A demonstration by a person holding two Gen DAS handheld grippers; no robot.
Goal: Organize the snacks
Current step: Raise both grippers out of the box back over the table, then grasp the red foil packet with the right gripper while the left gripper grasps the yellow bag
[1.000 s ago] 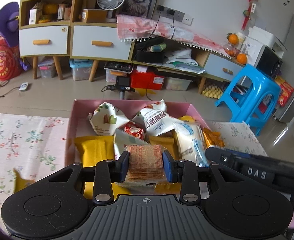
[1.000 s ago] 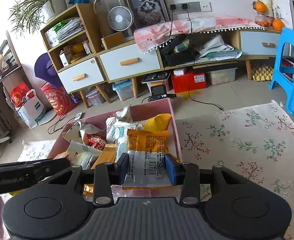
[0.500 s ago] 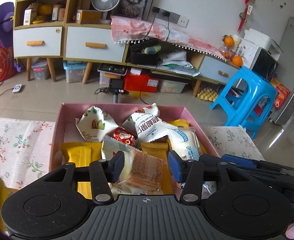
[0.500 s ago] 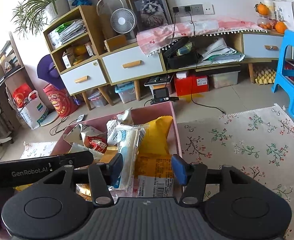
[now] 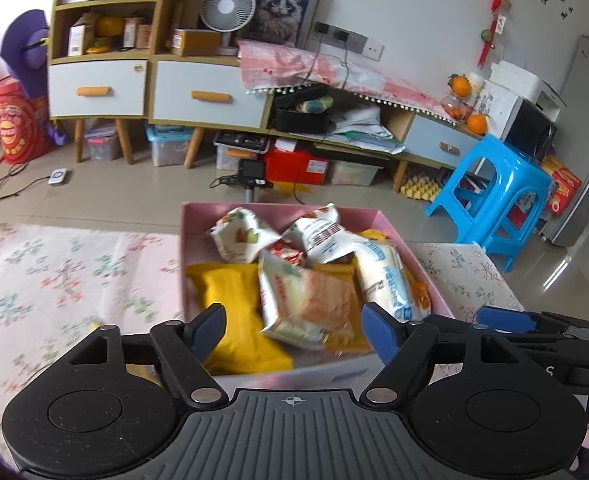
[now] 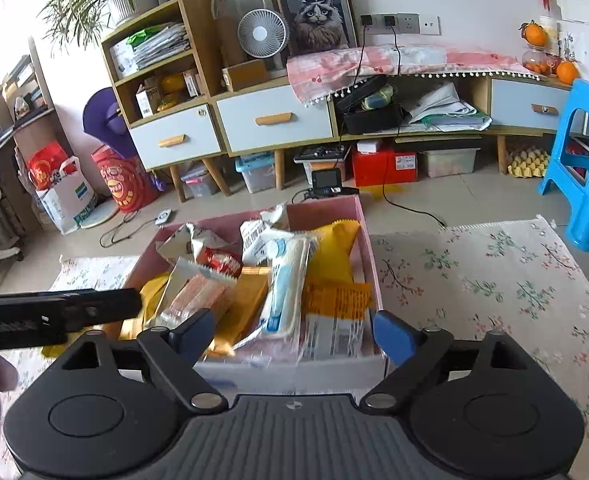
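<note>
A pink box (image 5: 318, 376) (image 6: 364, 240) on the floral mat holds several snack packets. In the left wrist view my left gripper (image 5: 296, 332) hovers over the box's near edge, its jaws opening wide, with nothing pressed between them. Below it lies a clear cracker packet (image 5: 314, 304) on yellow bags (image 5: 230, 296). In the right wrist view my right gripper (image 6: 294, 334) also hangs above the near edge with its jaws opening. An orange packet with a barcode (image 6: 336, 316) lies in the box under it, free of the pads. A white and blue packet (image 6: 284, 280) rests beside it.
The box sits on a floral mat (image 6: 494, 280) (image 5: 66, 276) on a tiled floor. A blue stool (image 5: 494, 196) stands to the right. Low cabinets (image 6: 274, 124), storage bins and cables line the far wall. The other gripper's black body (image 6: 54, 312) crosses the left of the right wrist view.
Both grippers have let go: the cracker packet dropped from the left jaws and the orange packet from the right jaws into the box. Both pairs of jaws spread wide and pulled back and up.
</note>
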